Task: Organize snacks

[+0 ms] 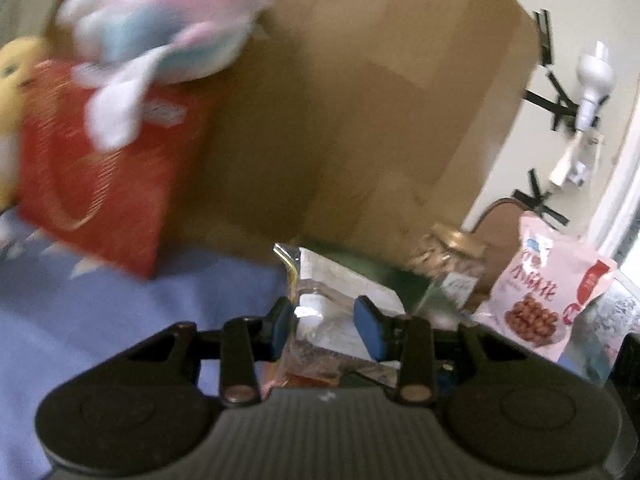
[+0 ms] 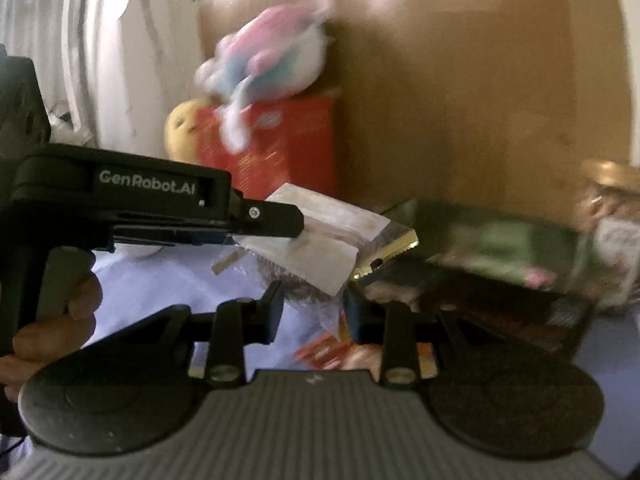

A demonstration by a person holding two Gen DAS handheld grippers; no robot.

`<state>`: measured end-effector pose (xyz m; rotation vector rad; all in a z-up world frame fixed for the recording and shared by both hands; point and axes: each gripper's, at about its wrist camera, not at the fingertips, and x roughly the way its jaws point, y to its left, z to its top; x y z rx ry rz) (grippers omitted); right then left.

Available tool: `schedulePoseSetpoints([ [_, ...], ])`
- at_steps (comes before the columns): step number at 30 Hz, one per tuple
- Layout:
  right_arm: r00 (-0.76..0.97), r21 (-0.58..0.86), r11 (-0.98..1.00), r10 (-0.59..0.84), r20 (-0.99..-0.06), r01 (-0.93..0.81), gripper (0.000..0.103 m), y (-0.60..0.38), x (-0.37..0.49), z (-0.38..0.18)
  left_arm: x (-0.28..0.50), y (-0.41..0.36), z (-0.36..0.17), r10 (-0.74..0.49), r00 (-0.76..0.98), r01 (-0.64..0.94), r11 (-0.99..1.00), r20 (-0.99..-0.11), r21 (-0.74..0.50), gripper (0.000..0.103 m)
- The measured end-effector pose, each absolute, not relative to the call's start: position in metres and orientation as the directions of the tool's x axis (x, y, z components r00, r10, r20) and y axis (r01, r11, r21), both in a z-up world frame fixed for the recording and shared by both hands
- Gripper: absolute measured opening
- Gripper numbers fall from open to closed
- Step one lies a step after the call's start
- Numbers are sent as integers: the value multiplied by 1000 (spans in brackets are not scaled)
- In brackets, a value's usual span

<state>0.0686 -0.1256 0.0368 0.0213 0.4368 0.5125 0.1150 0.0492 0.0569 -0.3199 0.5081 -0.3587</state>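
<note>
A clear snack bag with a white label (image 1: 340,280) (image 2: 320,240) is held in the air over the blue cloth. My left gripper (image 1: 326,326) is shut on its lower part; in the right wrist view the left gripper (image 2: 256,220) comes in from the left and pinches the bag. My right gripper (image 2: 314,312) has its jaws a bag's width apart around the bag's lower crinkled part; contact is blurred. A dark green box (image 2: 500,248) (image 1: 376,276) lies behind the bag. A gold-lidded jar (image 1: 448,264) (image 2: 612,216) and a pink snack pouch (image 1: 548,284) stand at the right.
A red box (image 1: 104,176) (image 2: 280,144) stands at the left with a pink-and-blue plush (image 1: 160,32) (image 2: 268,56) on top and a yellow plush (image 1: 16,76) beside it. A large brown cardboard box (image 1: 360,100) rises behind. Blue cloth (image 1: 120,320) covers the surface.
</note>
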Motion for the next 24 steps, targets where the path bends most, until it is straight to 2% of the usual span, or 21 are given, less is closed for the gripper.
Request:
schedulePoseSetpoints([
  [1,797,131,885,459,-393,-446,36,-134,75,41,126,41,60,-414,816,262,888,-405,-379,37],
  [3,820,135,905,423,-384,-404,38,-146,93,46,147,25,64,-399,829,262,896,-391,-359,45],
  [5,854,90,932,359,-377,-352,49,-153,110,46,161,14,63,-344,851,232,924,-397,-303,44],
  [6,872,50,948,308,-380,-313,49,-155,116,44,164,14,62,-313,858,199,933,-407,-299,42],
  [8,887,26,963,257,-383,-267,49,-168,115,41,156,27,57,-349,854,205,907,-385,-368,42],
  [11,871,147,947,321,-373,-286,49,-196,92,35,134,48,46,-342,854,180,902,-393,-393,42],
  [14,829,232,923,378,-411,-307,49,-199,75,21,114,61,31,-328,836,160,913,-441,-376,42],
  [18,764,221,909,417,-493,-354,52,-168,61,-3,95,69,13,-296,827,134,929,-478,-344,42],
  [22,717,210,908,416,-559,-364,67,-142,63,-14,87,75,1,-260,843,101,936,-471,-337,42],
  [24,712,192,908,413,-568,-373,70,-132,64,-16,89,80,-6,-263,840,91,931,-475,-354,42],
])
